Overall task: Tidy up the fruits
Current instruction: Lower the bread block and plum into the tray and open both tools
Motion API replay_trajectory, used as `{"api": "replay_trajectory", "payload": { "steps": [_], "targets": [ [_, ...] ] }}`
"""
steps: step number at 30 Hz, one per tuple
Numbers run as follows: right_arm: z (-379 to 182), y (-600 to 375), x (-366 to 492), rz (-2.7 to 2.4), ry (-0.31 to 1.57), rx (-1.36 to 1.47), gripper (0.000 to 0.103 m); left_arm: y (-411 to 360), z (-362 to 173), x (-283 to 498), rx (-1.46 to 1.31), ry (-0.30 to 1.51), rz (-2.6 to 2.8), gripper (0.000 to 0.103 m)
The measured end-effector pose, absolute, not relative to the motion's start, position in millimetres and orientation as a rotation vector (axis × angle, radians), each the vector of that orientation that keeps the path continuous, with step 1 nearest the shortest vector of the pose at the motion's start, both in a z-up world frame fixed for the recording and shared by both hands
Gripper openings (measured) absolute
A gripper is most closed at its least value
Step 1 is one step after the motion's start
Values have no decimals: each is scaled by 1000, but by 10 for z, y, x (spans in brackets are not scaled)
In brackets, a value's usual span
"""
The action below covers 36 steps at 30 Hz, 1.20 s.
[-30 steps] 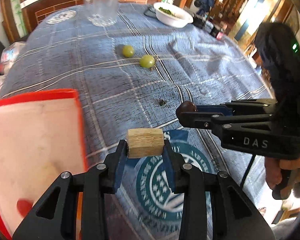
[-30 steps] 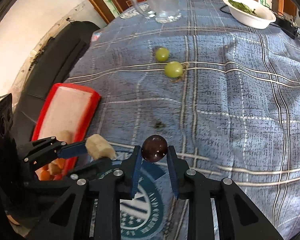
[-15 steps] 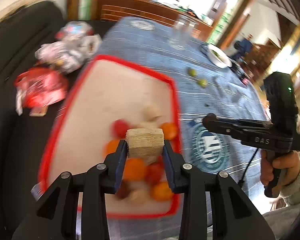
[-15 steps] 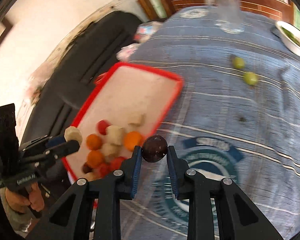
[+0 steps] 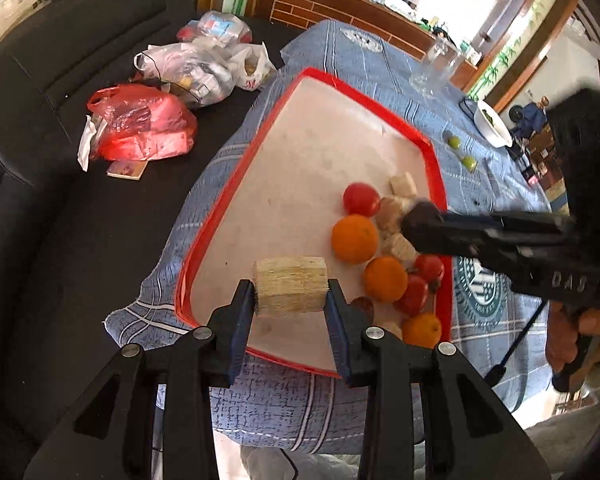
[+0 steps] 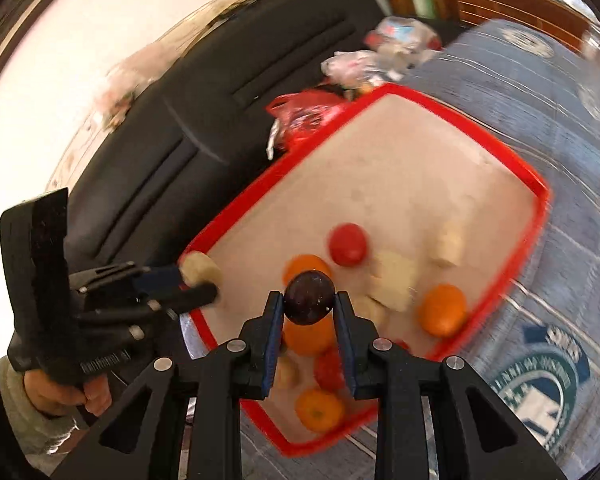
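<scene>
My left gripper [image 5: 290, 296] is shut on a pale fibrous sugarcane chunk [image 5: 290, 290], held above the near left part of the red-rimmed tray [image 5: 236, 176]. My right gripper [image 6: 309, 308] is shut on a dark round plum [image 6: 309, 298], held over the fruit pile in the tray [image 6: 540, 192]. The pile holds oranges [image 5: 354, 238], red tomatoes [image 5: 361, 199] and pale cane chunks [image 5: 403, 184]. The right gripper also shows in the left wrist view [image 5: 416, 220], and the left gripper in the right wrist view [image 6: 200, 280]. Two green grapes [image 5: 461, 152] lie on the blue cloth beyond the tray.
The tray sits at the edge of a table with a blue checked cloth [image 5: 492, 320]. A black sofa [image 5: 60, 80] with plastic bags [image 5: 140, 124] is to the left. A glass jug [image 5: 436, 64] and a white bowl [image 5: 492, 124] stand farther back.
Both grippers have swung left from the open cloth to above the tray, each still holding its piece. The right gripper now hovers over the fruit pile.
</scene>
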State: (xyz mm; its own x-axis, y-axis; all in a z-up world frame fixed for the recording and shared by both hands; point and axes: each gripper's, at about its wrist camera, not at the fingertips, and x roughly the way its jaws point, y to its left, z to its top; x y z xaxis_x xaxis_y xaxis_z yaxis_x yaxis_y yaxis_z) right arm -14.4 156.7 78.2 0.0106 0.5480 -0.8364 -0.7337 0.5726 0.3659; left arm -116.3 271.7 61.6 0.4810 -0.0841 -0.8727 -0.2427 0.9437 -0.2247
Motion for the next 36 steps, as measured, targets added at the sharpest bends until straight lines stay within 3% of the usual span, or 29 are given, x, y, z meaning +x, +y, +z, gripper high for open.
{"api": "replay_trajectory", "payload": {
  "steps": [11,26,30,33,36],
  "targets": [
    [531,2262,7,1007,1230,-336,26,2590,457,-1074,-277,1113,24,33],
    [418,2344,-52,1010,1231,-390,30,2582,422,-1047,-290,1128,12,34],
    [561,2236,-67,1015,1203,-351,35,2559,422,-1052,-284,1132,27,34],
    [693,2124,-89,1015,1160,-330,39,2515,453,-1072,-274,1123,40,41],
    [833,1915,-140,997,1114,-305,52,2471,506,-1089,-268,1103,56,42]
  ]
}}
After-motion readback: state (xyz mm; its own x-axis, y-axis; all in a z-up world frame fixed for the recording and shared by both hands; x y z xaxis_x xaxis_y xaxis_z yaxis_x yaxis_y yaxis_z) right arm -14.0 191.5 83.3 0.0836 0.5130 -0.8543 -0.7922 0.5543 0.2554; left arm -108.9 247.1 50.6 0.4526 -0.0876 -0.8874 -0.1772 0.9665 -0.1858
